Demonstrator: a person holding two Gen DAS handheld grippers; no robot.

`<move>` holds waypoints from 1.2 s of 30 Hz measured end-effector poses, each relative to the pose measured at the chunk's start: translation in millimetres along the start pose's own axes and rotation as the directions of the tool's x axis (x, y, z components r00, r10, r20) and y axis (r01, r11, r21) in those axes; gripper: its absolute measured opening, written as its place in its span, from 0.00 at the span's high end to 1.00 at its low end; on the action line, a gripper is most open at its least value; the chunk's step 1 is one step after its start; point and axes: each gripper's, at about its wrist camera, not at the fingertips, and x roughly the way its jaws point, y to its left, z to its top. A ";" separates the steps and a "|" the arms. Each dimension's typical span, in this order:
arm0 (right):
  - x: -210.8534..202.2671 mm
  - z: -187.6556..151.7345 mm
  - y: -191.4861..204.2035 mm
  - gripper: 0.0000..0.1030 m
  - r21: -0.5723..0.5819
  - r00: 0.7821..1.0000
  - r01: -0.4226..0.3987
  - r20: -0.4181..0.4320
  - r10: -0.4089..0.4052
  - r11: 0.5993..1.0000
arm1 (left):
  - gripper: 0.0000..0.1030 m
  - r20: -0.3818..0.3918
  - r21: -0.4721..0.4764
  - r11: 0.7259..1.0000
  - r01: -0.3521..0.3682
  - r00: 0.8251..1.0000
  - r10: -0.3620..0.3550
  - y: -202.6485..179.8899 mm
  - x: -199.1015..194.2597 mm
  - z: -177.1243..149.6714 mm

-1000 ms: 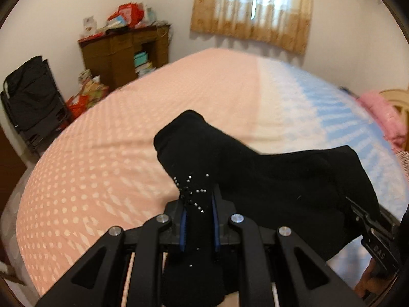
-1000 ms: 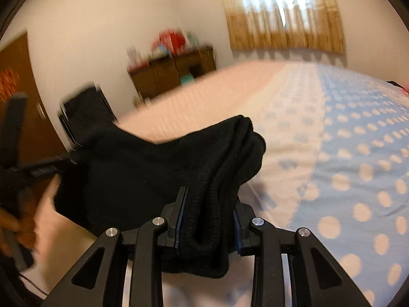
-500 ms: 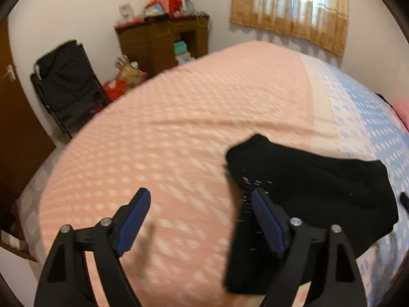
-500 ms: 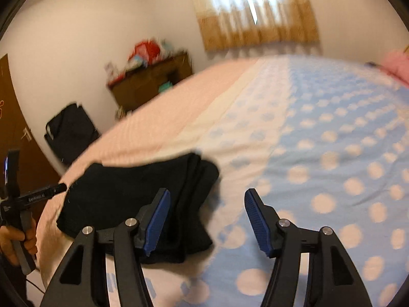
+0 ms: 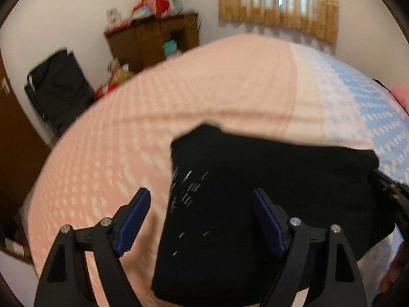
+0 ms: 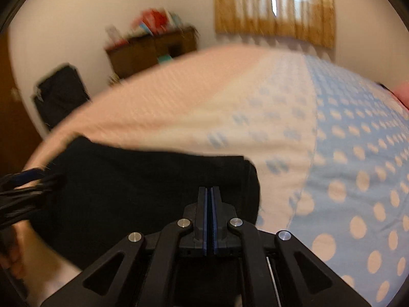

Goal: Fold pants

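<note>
The black pants point(image 5: 268, 192) lie folded in a flat bundle on the bed, with small silver studs on the left part. My left gripper point(image 5: 200, 204) hovers just above the bundle's near left part, open wide, its blue pads clear of the cloth. In the right wrist view the pants point(image 6: 127, 186) fill the lower left. My right gripper point(image 6: 210, 197) is shut over their right edge, pads pressed together with nothing between them. Each gripper shows at the edge of the other's view: the right gripper point(image 5: 391, 197) and the left gripper point(image 6: 23, 186).
The bed sheet point(image 5: 179, 89) is pink with pale dots on the left and blue with pale dots point(image 6: 358, 153) on the right. Beyond the bed stand a cluttered wooden desk point(image 5: 153, 41), a black folding chair point(image 5: 58, 89) and a curtained window point(image 5: 278, 2).
Both grippers have let go of the pants, which now lie flat on the bed. The left jaws have opened wide. The right jaws opened, then shut empty.
</note>
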 end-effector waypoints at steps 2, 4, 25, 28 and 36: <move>0.9 1.3 -1.7 0.97 0.008 1.000 -0.006 -0.004 0.006 1.000 | 0.17 -0.019 -0.040 0.999 0.029 0.999 -0.030 9.8 8.1 -6.3; -2.0 2.2 0.9 0.97 -0.001 1.000 -0.002 -0.014 0.002 1.000 | 0.13 -0.010 -0.064 0.997 0.050 0.999 -0.051 15.9 9.7 -7.7; -127.0 -74.2 8.4 0.35 0.233 0.996 -0.028 0.088 0.008 0.972 | 0.03 0.216 0.073 0.996 -0.054 0.976 0.037 -0.9 -76.1 -38.4; -134.2 -80.5 7.3 0.34 0.246 0.996 -0.017 0.093 -0.006 0.969 | 0.01 0.229 0.090 0.995 -0.053 0.973 0.031 -8.8 -83.9 -46.9; -171.0 -87.8 15.3 0.34 0.230 0.980 0.043 0.180 -0.086 0.972 | 0.00 0.214 0.101 0.995 -0.002 0.977 -0.020 -14.4 -101.1 -65.2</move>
